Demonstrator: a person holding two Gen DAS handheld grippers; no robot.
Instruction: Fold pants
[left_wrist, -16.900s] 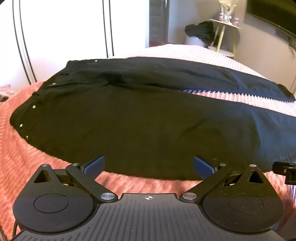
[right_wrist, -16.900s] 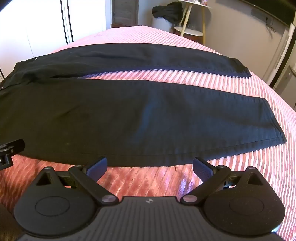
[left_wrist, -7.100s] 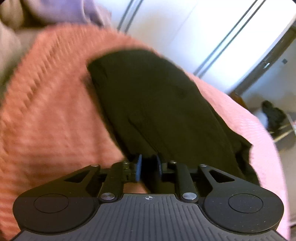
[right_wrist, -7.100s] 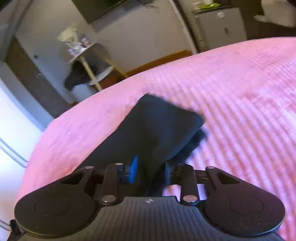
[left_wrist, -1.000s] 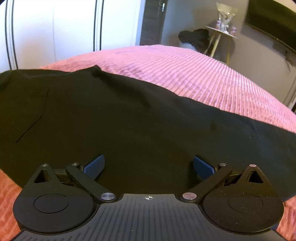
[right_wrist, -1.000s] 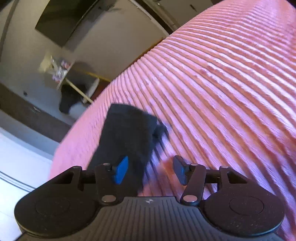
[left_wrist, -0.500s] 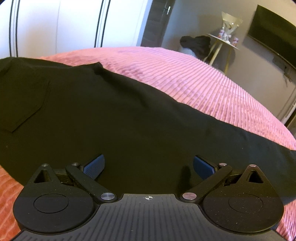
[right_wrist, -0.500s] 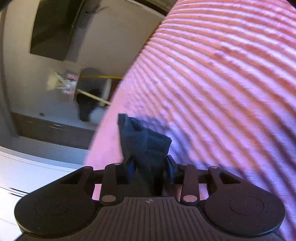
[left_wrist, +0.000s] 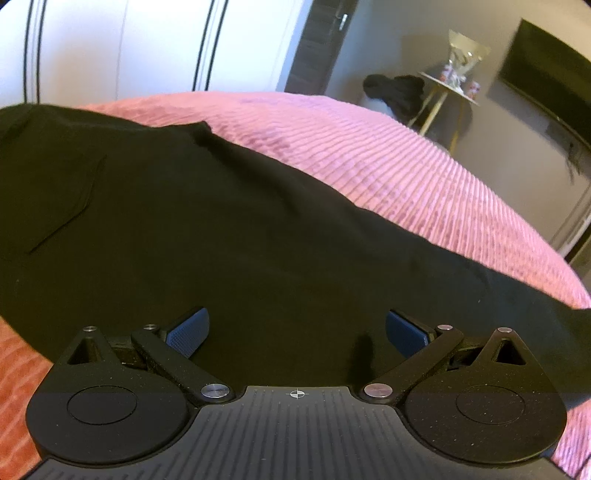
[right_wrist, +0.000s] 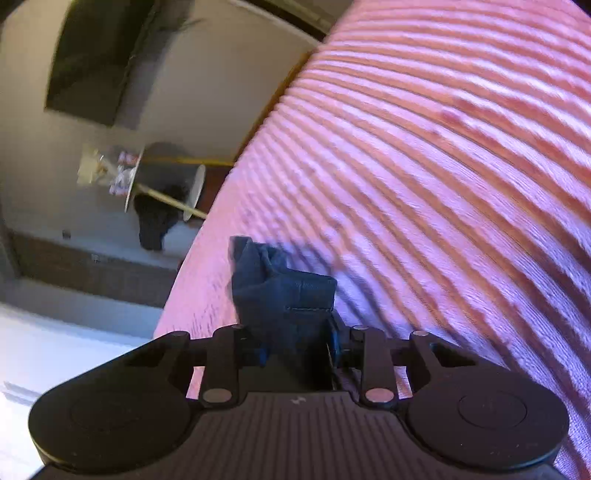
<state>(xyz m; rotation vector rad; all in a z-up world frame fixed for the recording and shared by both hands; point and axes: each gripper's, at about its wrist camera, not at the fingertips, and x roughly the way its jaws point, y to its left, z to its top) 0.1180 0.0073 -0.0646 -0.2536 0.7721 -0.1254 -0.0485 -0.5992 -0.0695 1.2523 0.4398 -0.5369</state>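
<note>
- Black pants (left_wrist: 229, 236) lie flat across the pink ribbed bedspread (left_wrist: 388, 173).
- Left gripper (left_wrist: 295, 332): fingers spread wide above the pants, gripping nothing.
- Right gripper (right_wrist: 295, 350): pinching a bunched cuff (right_wrist: 280, 291).

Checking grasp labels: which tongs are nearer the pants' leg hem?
Right. The right tongs are shut on the hem end of the pants; the left tongs hang open over the pants' upper part, gripping nothing.

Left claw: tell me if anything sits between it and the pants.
Nothing visible does. The left claw hovers open right over the black pants, which lie on the pink bedspread, with only cloth between its fingers.
</note>
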